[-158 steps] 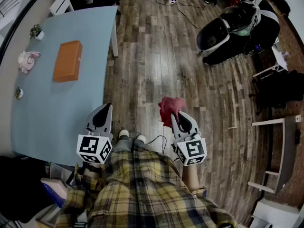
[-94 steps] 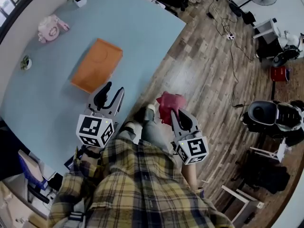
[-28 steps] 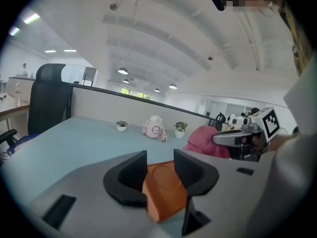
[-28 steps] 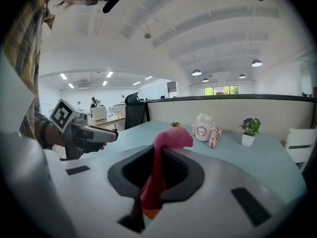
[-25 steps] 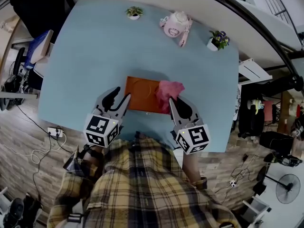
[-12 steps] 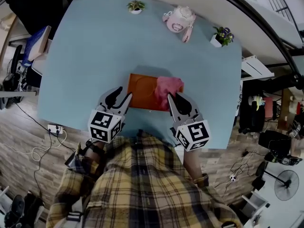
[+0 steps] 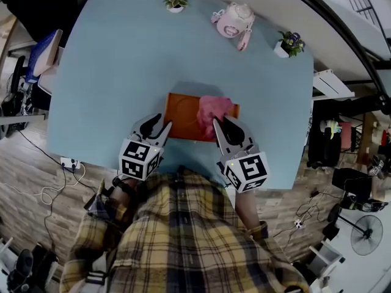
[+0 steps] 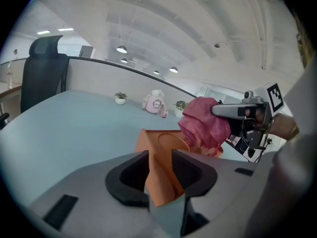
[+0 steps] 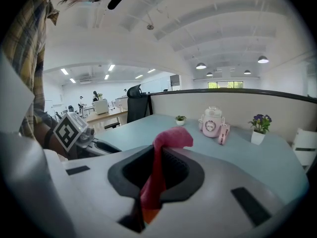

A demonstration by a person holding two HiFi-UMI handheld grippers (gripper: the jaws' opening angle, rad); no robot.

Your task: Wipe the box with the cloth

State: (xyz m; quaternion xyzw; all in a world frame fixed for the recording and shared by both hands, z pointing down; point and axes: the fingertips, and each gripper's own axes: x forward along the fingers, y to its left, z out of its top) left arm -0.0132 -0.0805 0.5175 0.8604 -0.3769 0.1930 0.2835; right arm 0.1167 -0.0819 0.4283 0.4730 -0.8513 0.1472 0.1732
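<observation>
An orange flat box lies on the light blue table near its front edge. My left gripper is at the box's near left corner. In the left gripper view that corner sits in the gap of the left gripper, whose jaws are closing; I see no firm press on it. My right gripper is shut on a pink cloth, which hangs over the right part of the box. The cloth sticks up between the right gripper jaws, and the left gripper view shows the bunched cloth above the box.
At the table's far edge stand a pink toy-like clock and two small potted plants. An office chair stands at the table's left side. Cables and a power strip lie on the wooden floor.
Both grippers have come down and forward to the box. The left one sank to the box's near left corner and its jaws narrowed. The cloth moved slightly further over the box.
</observation>
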